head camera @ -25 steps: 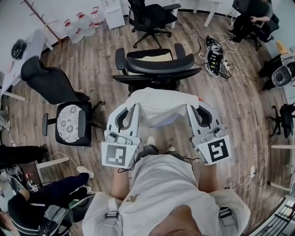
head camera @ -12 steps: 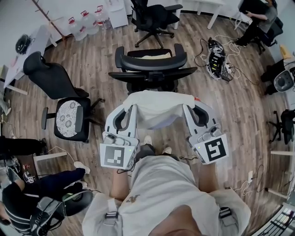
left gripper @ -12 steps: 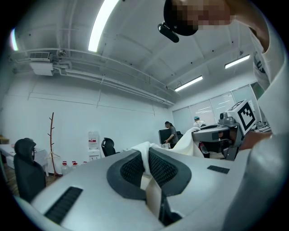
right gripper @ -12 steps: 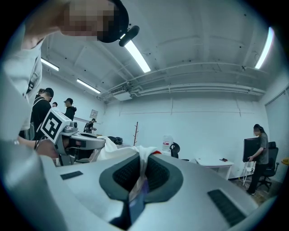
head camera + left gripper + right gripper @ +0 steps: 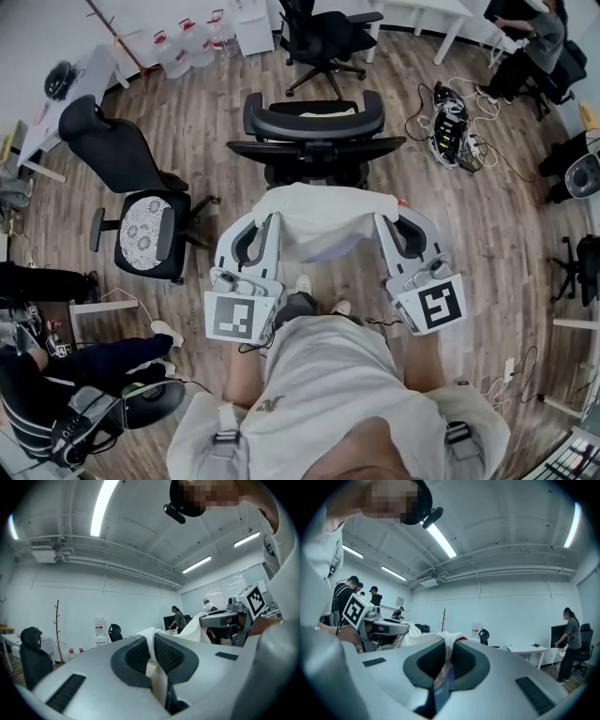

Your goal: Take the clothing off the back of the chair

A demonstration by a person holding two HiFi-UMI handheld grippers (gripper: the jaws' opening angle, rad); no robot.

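Observation:
A white garment (image 5: 323,223) hangs stretched between my two grippers, clear of the black mesh office chair (image 5: 314,141) just beyond it. My left gripper (image 5: 270,220) is shut on the garment's left edge. In the left gripper view the white cloth (image 5: 151,641) is pinched between the dark pads (image 5: 133,656). My right gripper (image 5: 382,220) is shut on the right edge. The right gripper view shows the cloth (image 5: 449,641), with a bluish strip lower down, clamped between its pads (image 5: 464,660). Both grippers point level toward the chair.
A second black chair with a patterned seat cushion (image 5: 141,239) stands to the left. Another office chair (image 5: 323,37) and water bottles (image 5: 192,42) are at the back. A cable pile (image 5: 450,117) lies on the floor at right. Seated people (image 5: 56,412) are at lower left.
Both grippers, still holding the garment, have drawn slightly back from the chair, so the gap between cloth and chair back has grown a little. The grips are unchanged.

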